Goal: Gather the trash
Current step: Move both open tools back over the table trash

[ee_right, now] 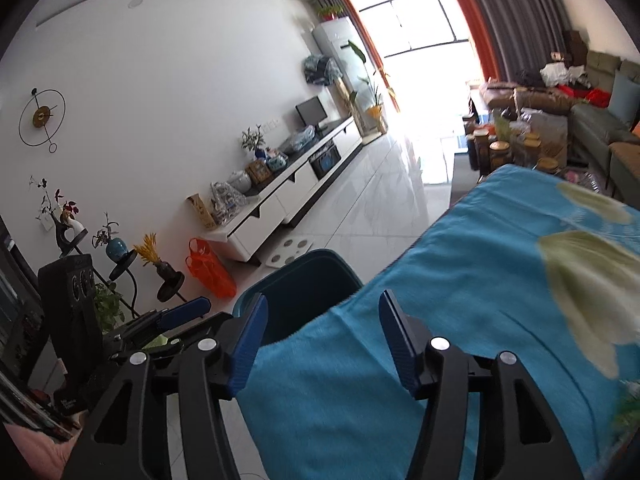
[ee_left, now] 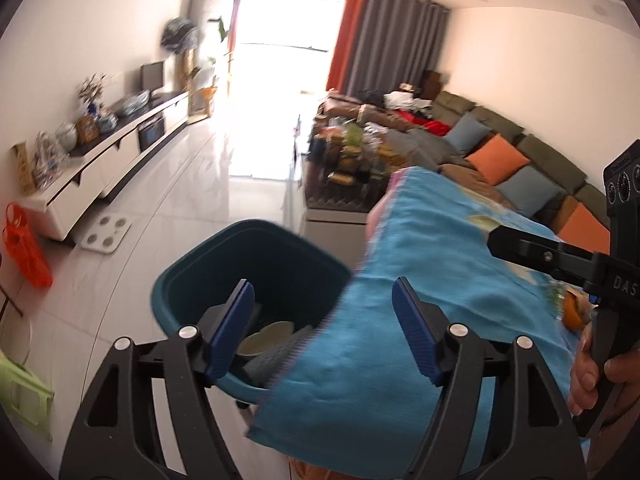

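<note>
While both grippers hang over the edge of the bench (ee_left: 420, 248), which is draped in a blue flower-printed cloth (ee_right: 460, 264), the drop-off step looks finished. The left gripper (ee_left: 324, 328) stands with its jaws wide and nothing between them. The right gripper (ee_right: 322, 344) is likewise parted and empty, with only the cloth below it.

A dark teal waste bin (ee_left: 188, 280) sits on the floor tight against the bench edge. Inside it lie a pale shallow piece like a peel or small dish (ee_left: 266, 336) and a dark grey perforated item (ee_left: 276, 356); what either really is I cannot tell.

More trash seems to wait on the cloth at the right edge of the left wrist view: something orange, perhaps a fruit peel (ee_left: 574, 312), blurred and partly hidden behind the right gripper's body.

My judgement is that the next move calls for swinging one gripper back over the bench, lining its open jaws on that scrap, and closing gently so the cloth is not pinched.

The only legible writing is "DAS" on the right gripper's body (ee_left: 618, 282), cut off by the frame.
</note>
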Demonstrator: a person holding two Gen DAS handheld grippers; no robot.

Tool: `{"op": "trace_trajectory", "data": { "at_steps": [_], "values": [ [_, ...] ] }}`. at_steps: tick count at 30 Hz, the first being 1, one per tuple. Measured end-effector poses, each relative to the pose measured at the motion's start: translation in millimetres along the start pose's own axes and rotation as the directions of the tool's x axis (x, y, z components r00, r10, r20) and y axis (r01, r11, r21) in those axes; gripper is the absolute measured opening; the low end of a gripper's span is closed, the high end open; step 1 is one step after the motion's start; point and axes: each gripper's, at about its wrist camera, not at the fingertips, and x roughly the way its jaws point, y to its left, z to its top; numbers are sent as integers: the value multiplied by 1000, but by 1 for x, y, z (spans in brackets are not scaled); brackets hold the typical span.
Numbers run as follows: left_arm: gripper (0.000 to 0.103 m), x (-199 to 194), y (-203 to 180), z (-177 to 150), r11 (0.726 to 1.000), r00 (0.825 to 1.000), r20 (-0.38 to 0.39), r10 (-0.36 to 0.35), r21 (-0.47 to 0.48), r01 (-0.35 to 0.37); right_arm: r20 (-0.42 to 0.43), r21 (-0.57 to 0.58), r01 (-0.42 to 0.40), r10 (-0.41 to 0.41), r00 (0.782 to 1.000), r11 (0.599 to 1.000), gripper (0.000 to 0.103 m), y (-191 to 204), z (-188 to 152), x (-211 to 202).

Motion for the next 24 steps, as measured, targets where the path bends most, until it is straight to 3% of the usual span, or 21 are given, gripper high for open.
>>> {"op": "trace_trajectory", "data": {
  "at_steps": [7,13,17,21,24],
  "values": [
    [79,-15,-56,-12,991,994,20,-109,85,107,100,0,101,-101,990,995,64,-16,-29,-75],
    [79,-14,-102,-25,963,975,-6,-223,155,221,155,37,234,-237,959,972,65,-37,-58,-133],
    [79,-9,-131,-30,930,948,-50,-314,186,317,170,94,321,-333,927,942,65,-56,-75,-163],
    [79,-1,-164,-37,888,916,-108,-387,225,402,190,181,401,-432,882,898,65,-84,-93,-197],
    [77,6,-187,-44,861,898,-144,-415,257,439,188,247,440,-488,852,863,65,-106,-106,-217]
  ]
}}
